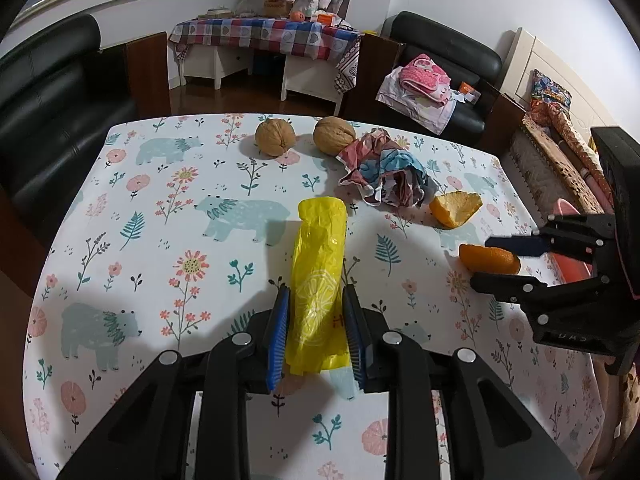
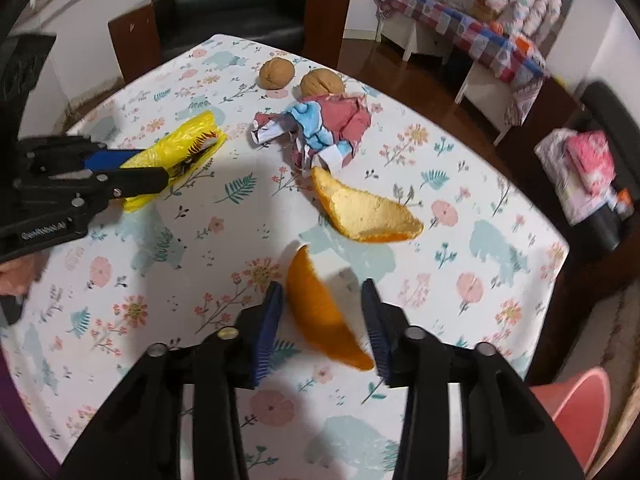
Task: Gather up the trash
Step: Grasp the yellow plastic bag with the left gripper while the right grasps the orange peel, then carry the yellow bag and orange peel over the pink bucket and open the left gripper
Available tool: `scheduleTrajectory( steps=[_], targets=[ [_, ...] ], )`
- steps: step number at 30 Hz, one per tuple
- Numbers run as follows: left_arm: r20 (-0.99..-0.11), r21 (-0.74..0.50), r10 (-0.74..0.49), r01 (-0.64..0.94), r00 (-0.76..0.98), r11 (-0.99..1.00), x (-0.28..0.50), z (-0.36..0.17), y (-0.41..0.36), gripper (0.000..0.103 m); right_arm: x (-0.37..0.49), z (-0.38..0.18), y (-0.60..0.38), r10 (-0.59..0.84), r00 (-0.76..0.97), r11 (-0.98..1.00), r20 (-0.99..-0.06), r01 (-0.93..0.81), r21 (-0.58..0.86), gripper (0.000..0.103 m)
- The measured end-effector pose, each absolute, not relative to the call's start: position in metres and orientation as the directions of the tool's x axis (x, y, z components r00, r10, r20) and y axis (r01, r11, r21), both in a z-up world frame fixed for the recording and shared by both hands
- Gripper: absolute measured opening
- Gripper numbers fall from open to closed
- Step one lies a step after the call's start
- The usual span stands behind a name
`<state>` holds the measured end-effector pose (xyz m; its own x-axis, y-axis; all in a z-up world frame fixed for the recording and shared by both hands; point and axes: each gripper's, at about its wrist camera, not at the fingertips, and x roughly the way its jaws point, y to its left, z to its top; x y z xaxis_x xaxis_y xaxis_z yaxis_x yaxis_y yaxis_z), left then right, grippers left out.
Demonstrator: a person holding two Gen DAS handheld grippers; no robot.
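Note:
A yellow plastic wrapper (image 1: pixel 318 264) lies lengthwise between the blue pads of my left gripper (image 1: pixel 316 292), which is shut on its near half. The right wrist view shows that gripper (image 2: pixel 156 166) clamped on the same wrapper (image 2: pixel 180 140) at the left. A curved orange peel (image 2: pixel 320 312) sits between the fingers of my right gripper (image 2: pixel 322 286), touching both pads. Seen from the left wrist, the right gripper (image 1: pixel 480 261) closes around that peel (image 1: pixel 490 260) at the table's right side. A second, paler peel piece (image 2: pixel 368 212) lies just beyond.
A crumpled printed paper (image 1: pixel 386 172) and two walnuts (image 1: pixel 275 137) (image 1: pixel 334 135) lie further back on the floral tablecloth (image 1: pixel 160 240). A pink bin (image 2: pixel 576 412) stands off the table's right edge. Black chairs surround the table.

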<state>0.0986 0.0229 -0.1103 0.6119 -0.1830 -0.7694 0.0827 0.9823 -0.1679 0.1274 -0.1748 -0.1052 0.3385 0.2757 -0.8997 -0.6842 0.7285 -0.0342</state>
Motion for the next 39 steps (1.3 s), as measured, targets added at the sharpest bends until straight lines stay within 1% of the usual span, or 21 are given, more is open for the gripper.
scheduleTrajectory(
  steps=[1, 2, 3, 4, 8, 11, 19, 24, 39],
  targets=[
    [-0.769, -0.167, -0.183, 0.084, 0.612, 0.982, 0.098, -0.11, 0.023, 0.026, 0.126, -0.105, -0.177, 0.283, 0.335, 0.735, -0.899, -0.677, -0.022, 0.031],
    [-0.77, -0.167, -0.183, 0.084, 0.612, 0.982, 0.098, -0.11, 0.023, 0.026, 0.124, -0.106, -0.178, 0.287, 0.334, 0.739, -0.898, -0.673, -0.014, 0.027],
    [-0.771, -0.164, -0.18, 0.083, 0.611, 0.983, 0.099, -0.11, 0.023, 0.026, 0.122, -0.106, -0.18, 0.297, 0.33, 0.746, -0.896, -0.666, 0.002, 0.018],
    [-0.772, -0.163, -0.179, 0.082, 0.61, 0.983, 0.099, -0.111, 0.022, 0.026, 0.12, -0.106, -0.182, 0.309, 0.323, 0.754, -0.895, -0.657, 0.023, 0.014],
    [-0.774, -0.167, -0.185, 0.087, 0.605, 0.982, 0.098, -0.108, 0.019, 0.025, 0.114, -0.106, -0.192, 0.329, 0.333, 0.796, -0.884, -0.601, 0.07, 0.014],
    [-0.766, -0.163, -0.192, 0.104, 0.614, 0.981, 0.094, -0.102, 0.014, 0.023, 0.106, -0.105, -0.203, 0.376, 0.33, 0.826, -0.866, -0.543, 0.152, 0.014],
    [-0.735, -0.167, -0.229, 0.157, 0.639, 0.973, 0.081, -0.084, -0.009, 0.023, 0.078, -0.097, -0.227, 0.436, 0.402, 0.876, -0.805, -0.392, 0.279, 0.014],
    [-0.712, -0.163, -0.257, 0.203, 0.653, 0.966, 0.073, -0.071, -0.027, 0.023, 0.062, -0.085, -0.245, 0.438, 0.47, 0.893, -0.767, -0.324, 0.312, 0.014],
    [-0.671, -0.136, -0.342, 0.344, 0.659, 0.929, 0.059, -0.039, -0.093, 0.023, 0.041, -0.059, -0.308, 0.358, 0.63, 0.926, -0.689, -0.144, 0.35, 0.014]
  ],
)
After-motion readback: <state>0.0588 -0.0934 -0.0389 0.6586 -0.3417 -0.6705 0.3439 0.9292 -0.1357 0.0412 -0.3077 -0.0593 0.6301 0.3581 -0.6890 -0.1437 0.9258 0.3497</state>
